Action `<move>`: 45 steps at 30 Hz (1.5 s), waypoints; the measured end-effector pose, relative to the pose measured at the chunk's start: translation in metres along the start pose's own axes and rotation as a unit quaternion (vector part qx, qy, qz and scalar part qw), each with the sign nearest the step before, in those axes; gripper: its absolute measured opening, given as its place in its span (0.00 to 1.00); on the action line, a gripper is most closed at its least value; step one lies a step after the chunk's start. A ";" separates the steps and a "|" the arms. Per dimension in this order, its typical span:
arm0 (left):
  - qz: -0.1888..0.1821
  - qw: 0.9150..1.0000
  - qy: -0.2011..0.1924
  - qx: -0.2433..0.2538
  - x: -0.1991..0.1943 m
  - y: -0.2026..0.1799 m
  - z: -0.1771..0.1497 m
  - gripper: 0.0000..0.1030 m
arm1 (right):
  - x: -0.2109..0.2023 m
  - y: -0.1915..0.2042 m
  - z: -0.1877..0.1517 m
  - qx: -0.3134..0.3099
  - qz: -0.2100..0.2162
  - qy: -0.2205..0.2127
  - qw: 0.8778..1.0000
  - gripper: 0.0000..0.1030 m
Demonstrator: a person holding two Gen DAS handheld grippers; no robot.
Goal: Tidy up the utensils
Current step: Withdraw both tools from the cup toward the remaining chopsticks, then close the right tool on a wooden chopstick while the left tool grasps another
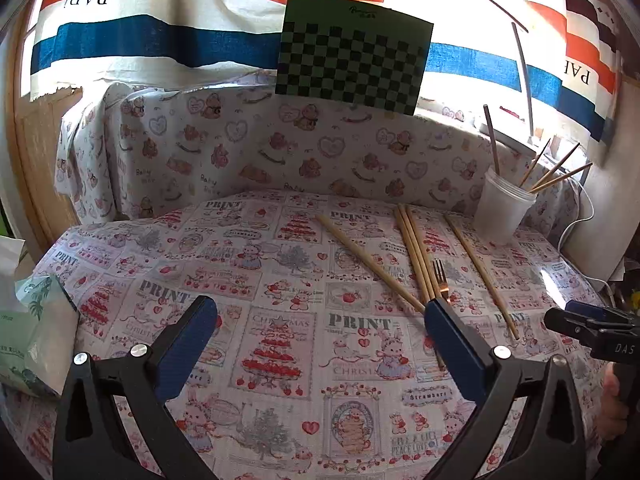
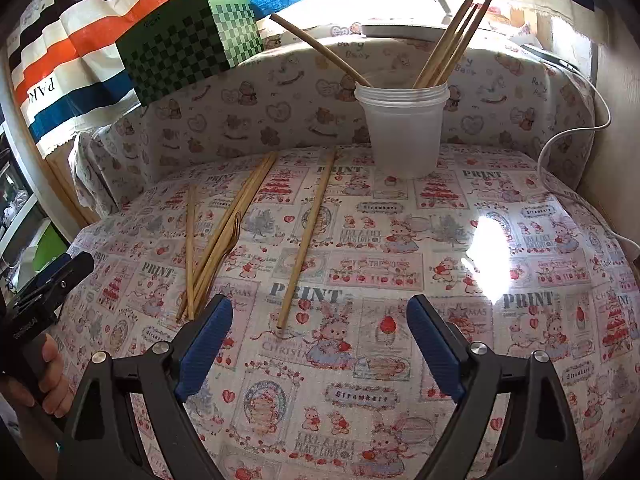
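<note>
tissue pack (image 1: 36, 328) left view only, cable (image 2: 576, 136) clearer right

The fork (image 1: 441, 280) is mostly hiding behind the left gripper (image 1: 320, 312), only its tines peeking out. The tissue pack (image 1: 32, 332) is getting chopped by the frame edge, and the cup's (image 2: 402, 128) frosted wall is blurring the chopstick ends inside.

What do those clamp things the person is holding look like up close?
Each hand carries black plastic tongs. The left tongs and right tongs look alike: two triangular black arms with cut-out holes, silver round bolts at the pivots, and flat blue textured pads on the inner faces. The left handle carries small white lettering. No sleeve shows clearly.
</note>
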State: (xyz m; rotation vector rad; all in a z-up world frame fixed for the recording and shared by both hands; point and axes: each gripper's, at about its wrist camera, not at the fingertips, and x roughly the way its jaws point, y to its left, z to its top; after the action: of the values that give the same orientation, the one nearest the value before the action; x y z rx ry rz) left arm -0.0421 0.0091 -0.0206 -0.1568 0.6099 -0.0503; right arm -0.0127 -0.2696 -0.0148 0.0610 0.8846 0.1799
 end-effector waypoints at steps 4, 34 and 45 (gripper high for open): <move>-0.002 1.000 -0.001 0.008 0.007 -0.007 0.013 1.00 | 0.010 0.000 0.008 0.005 0.017 0.044 0.999 0.80; 0.017 0.992 0.121 -0.018 0.105 -0.044 0.027 0.94 | 0.063 0.012 0.036 -0.009 -0.043 -0.013 0.999 0.07; 0.015 0.987 0.156 0.014 0.109 -0.065 0.018 0.41 | 0.000 0.007 0.038 -0.010 -0.047 -0.181 0.982 0.06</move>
State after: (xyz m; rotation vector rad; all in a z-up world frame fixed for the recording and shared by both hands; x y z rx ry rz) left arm 0.0573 -0.0624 -0.0578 -0.1120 0.9246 -0.0542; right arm 0.0161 -0.2615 0.0104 0.0321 0.5207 0.0851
